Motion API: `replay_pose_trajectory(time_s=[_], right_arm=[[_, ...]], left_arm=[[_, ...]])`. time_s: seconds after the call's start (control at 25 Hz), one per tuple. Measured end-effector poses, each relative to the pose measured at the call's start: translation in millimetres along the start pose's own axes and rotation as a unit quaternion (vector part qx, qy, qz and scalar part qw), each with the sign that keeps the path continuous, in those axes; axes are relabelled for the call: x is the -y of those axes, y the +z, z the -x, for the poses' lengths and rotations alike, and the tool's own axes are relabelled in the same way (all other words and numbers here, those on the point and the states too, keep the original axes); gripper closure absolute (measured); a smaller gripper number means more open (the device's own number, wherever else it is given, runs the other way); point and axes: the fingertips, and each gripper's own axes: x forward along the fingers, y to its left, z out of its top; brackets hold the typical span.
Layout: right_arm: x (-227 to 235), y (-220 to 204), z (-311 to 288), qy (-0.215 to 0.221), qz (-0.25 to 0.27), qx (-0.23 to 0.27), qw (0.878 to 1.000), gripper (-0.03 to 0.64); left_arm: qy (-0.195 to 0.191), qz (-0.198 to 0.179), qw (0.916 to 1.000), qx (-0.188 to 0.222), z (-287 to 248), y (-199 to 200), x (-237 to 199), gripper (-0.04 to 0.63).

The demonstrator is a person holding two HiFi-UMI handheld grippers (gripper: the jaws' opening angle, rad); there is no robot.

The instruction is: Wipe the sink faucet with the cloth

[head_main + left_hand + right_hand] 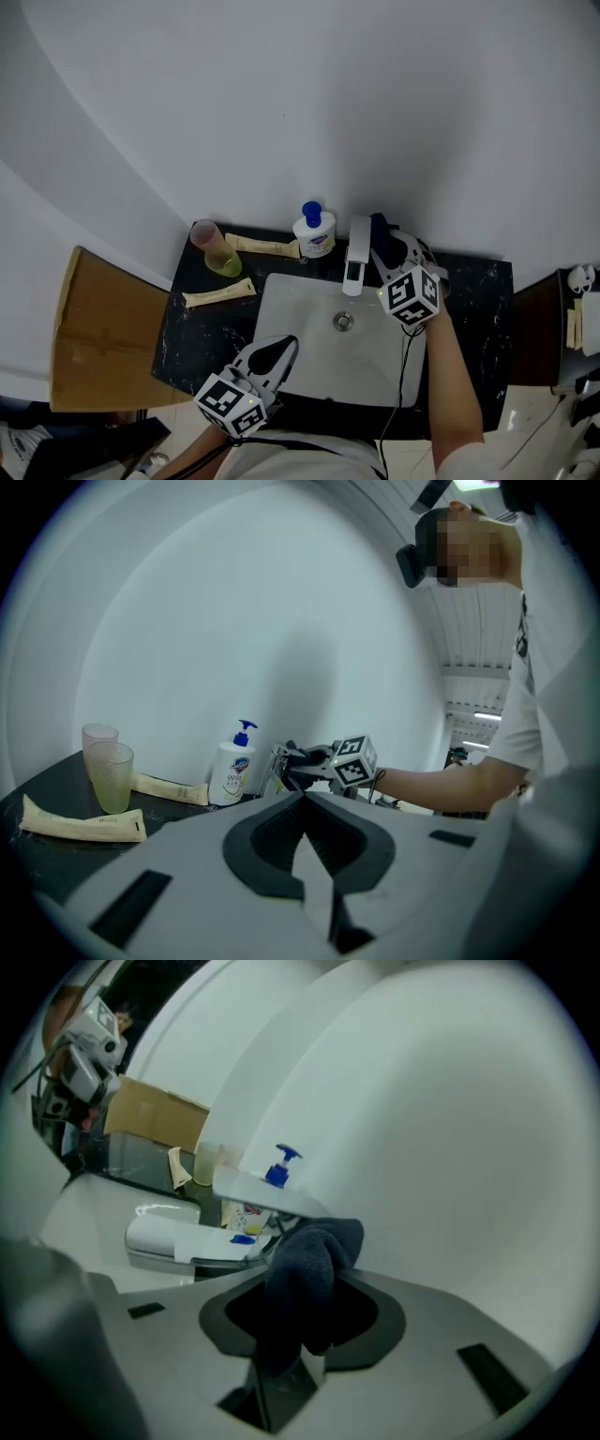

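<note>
Left tool (279,352), jaws together and empty, waits over sink (270,298) edge, apparently for clearance, while right tool (382,239) pinches dark cloth (309,1251) against faucet (356,251) for wiping.

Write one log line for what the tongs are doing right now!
step: wipe faucet | right tongs: shut on dark cloth, beside faucet | left tongs: shut, empty, at sink front edge

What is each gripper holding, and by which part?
The right gripper is shut on the dark cloth, pinched by a bunched fold, its end bulging past the tips beside the faucet. The left gripper is shut on nothing.
</note>
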Motion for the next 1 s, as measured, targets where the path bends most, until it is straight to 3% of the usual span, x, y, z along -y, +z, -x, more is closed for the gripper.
replay_pose_trajectory(time_s=[0.2, 0.32, 0.48, 0.6, 0.84, 1.0], right_arm=[[-52, -52, -33, 0.074, -0.038, -0.068, 0.994, 0.483], [-68, -67, -40, 0.099, -0.062, -0.089, 0.989, 0.483], [-77, -72, -41, 0.121, -0.052, -0.103, 0.986, 0.483], [-61, -53, -29, 0.104, -0.076, -0.067, 0.989, 0.483], [4, 18, 12, 0.017, -0.105, 0.051, 0.993, 0.483], [11, 28, 15, -0.001, -0.003, 0.034, 0.999, 0.483]], left_arm=[[0.000, 0.003, 1.0000, 0.007, 4, -6, -2, 0.594], [0.001, 0.002, 1.0000, 0.007, 5, -5, -3, 0.594], [0.001, 0.004, 1.0000, 0.008, 6, -6, -3, 0.594], [0.003, 0.001, 1.0000, 0.008, 6, 0, -1, 0.594], [0.002, -0.003, 1.0000, 0.004, 6, 1, 2, 0.594], [0.002, -0.004, 1.0000, 0.002, 6, 1, 5, 0.594]])
